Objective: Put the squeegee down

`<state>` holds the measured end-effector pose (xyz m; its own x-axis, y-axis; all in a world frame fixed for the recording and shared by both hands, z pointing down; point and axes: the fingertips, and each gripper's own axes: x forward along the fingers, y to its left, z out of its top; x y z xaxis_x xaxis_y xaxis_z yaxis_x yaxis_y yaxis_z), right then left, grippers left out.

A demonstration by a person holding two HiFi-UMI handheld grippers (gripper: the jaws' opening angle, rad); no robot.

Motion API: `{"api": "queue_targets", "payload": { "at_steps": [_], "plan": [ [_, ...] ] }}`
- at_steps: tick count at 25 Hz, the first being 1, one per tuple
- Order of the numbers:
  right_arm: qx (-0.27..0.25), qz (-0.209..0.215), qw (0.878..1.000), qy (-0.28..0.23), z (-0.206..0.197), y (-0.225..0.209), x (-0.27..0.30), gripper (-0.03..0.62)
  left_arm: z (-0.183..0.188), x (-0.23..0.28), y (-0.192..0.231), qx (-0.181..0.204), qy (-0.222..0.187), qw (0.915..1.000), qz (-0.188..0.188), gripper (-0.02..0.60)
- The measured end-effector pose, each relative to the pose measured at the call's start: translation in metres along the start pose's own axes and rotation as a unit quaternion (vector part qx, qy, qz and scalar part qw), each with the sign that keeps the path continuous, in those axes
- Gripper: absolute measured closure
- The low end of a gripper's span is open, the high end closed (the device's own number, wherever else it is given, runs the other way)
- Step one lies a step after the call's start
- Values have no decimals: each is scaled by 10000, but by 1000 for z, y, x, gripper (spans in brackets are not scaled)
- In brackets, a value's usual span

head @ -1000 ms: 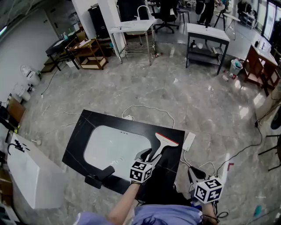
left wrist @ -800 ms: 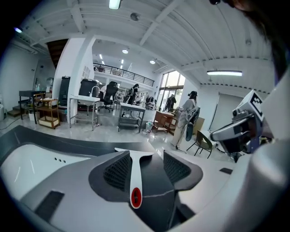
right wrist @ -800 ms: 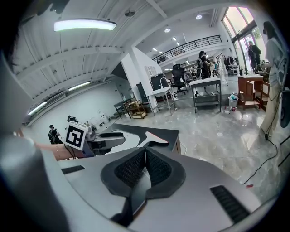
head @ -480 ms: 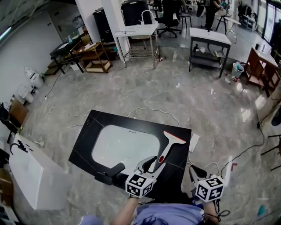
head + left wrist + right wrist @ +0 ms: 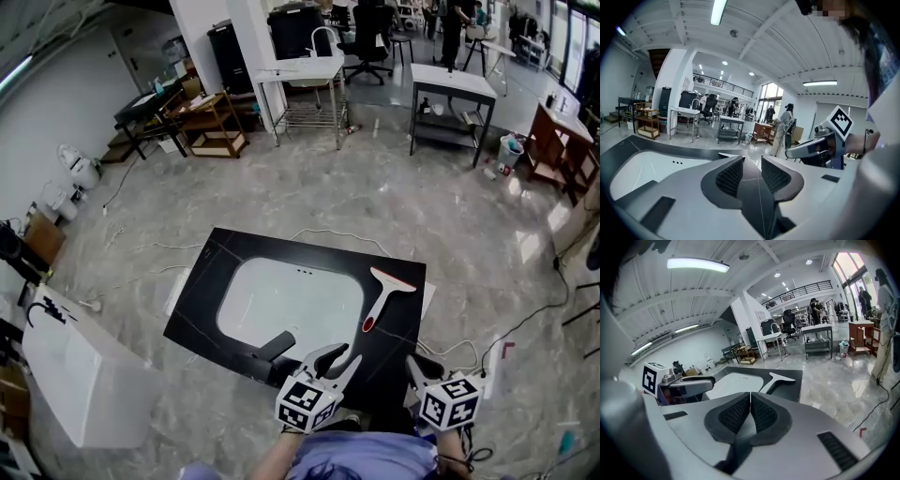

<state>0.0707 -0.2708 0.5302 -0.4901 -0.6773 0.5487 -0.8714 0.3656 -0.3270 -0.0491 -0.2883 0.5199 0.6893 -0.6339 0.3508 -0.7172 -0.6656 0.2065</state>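
1. Squeegee [image 5: 382, 298], in the head view, lies flat on the black table [image 5: 199, 305] just right of the white basin [image 5: 291, 305], touching neither tool; the task looks done. The left tool [image 5: 336, 356] hovers on the person's side of the basin. The right tool [image 5: 419, 367] sits further right of it. A careless sweep of either tool could catch the red-tipped handle and push the squeegee off the table edge right of the basin. The person's arms are cut off at the bottom. Whether the blade sits fully flat is too small to tell.

2. In the left gripper view, the left tool [image 5: 752, 161] shows a narrow gap that is closing, with nothing between the jaws. Its own body hides the table right of the basin, so the squeegee cannot be made out.

3. In the right gripper view, the right tool [image 5: 750, 397] has its jaws pressed together, empty. The squeegee [image 5: 780, 377] shows right of the basin [image 5: 736, 380], its handle end hidden behind the tool.
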Motion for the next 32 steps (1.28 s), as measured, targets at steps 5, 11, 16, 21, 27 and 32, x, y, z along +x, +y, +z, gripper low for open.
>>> {"api": "queue_targets", "payload": {
  "at_steps": [5, 11, 16, 21, 27, 32],
  "plan": [
    [-8, -81, 9999, 87, -24, 24, -8, 573, -10, -28, -5, -16, -64, 10000, -69, 456],
    [34, -222, 9995, 238, -50, 46, -19, 573, -26, -54, -8, -28, -17, 10000, -90, 465],
    [18, -299, 9990, 329, -63, 60, -29, 573, -37, -71, -12, -88, 16, 9999, -126, 483],
    [-9, -267, 9984, 500, -77, 73, -29, 573, -43, -83, -8, -153, -84, 9998, -92, 494],
    [-119, -42, 9979, 642, -88, 90, -30, 574, -52, -98, -9, -152, -76, 9998, 66, 495],
    [-74, -38, 9975, 703, -107, 84, -49, 572, -57, -105, -31, -64, -58, 9999, 110, 495]
  ]
}}
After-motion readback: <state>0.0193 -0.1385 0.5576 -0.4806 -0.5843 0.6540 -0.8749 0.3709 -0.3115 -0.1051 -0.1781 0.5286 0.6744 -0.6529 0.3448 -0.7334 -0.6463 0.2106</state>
